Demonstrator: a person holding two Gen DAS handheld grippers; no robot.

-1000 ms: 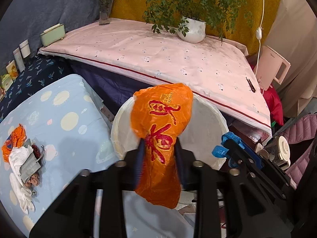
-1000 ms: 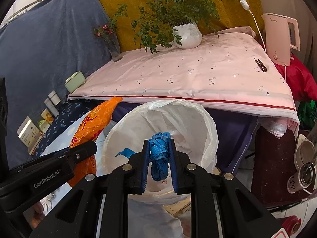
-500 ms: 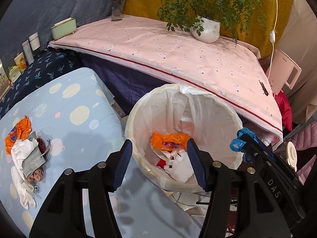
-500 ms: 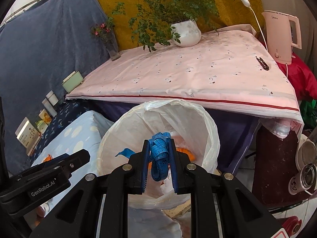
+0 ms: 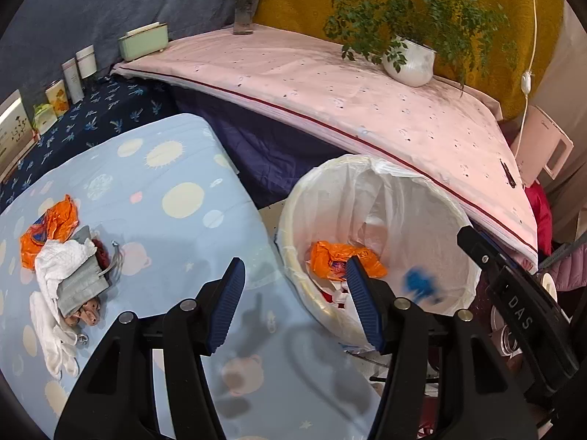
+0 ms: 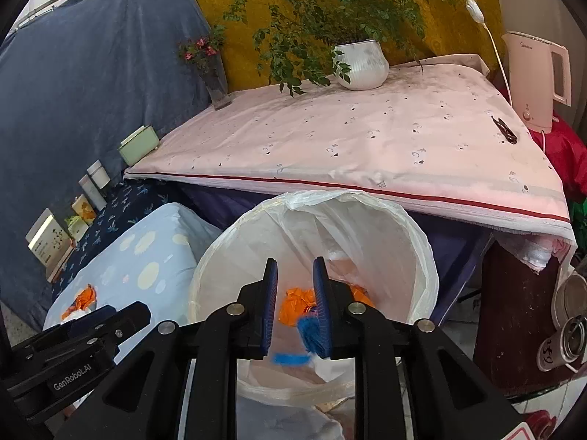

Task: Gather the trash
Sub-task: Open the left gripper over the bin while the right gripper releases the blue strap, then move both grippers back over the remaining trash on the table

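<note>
Since the earlier frame, the orange bag [image 5: 345, 258] had dropped into the lined bin [image 5: 293, 220], leaving the left gripper [image 5: 293, 304] with fingers apart and empty. The right gripper [image 6: 293, 308] was opening, its fingers parting as the blue scrap [image 6: 312, 330] slipped free, blurred, above the bin. Remaining trash pile [image 5: 69, 267] lay on the bed [image 5: 176, 168]; the scrap could snag on a finger and miss.

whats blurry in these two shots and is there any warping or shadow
Left wrist view: the blue scrap over the lined bin is smeared by motion, the rest sharp; the fisheye bows the pink table edge; soft shadows of the fingers fall on the blue sheet. Right wrist view: the same blue scrap blurs beside the fingers; black vignette rings both frames.
</note>
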